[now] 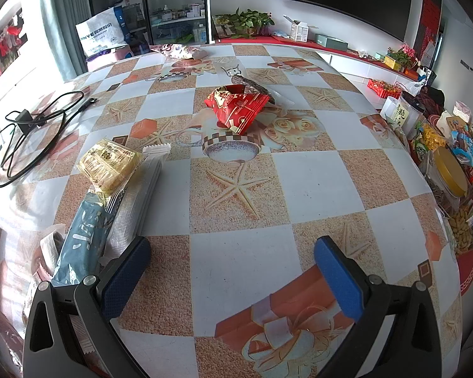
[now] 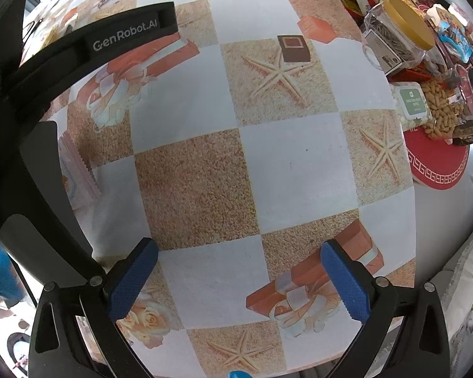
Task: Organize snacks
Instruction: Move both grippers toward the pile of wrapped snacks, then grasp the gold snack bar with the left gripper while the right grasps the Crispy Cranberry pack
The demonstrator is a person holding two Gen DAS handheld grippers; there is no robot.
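Both sets of jaws stand wide apart with nothing between them: our left gripper (image 1: 231, 264) hangs over bare tablecloth (image 1: 315, 176), and our right gripper (image 2: 238, 271) does the same nearer the table's edge.

We judge ourselves between picks. A row of snacks already lies to our left: a yellow packet (image 1: 110, 165) resting partly on a long white packet (image 1: 142, 195), with a blue packet (image 1: 82, 239) just beside them, close to the left finger. The loose ones sit ahead in the middle of the table, a red bag (image 1: 236, 105) with a dark packet (image 1: 252, 85) touching it from behind (how far they overlap we cannot tell). A patterned bag (image 1: 179, 52) lies well apart at the far edge.

At the right side stands a crowd of other snacks, among them a jar with a yellow lid (image 2: 400, 36) and a tub of peanuts (image 2: 441, 110).

The next move, we think, is to reach forward for the red bag. It is crumpled and puffy, so we would close on a raised fold rather than press flat, and lift gently so the dark packet is not dragged along.
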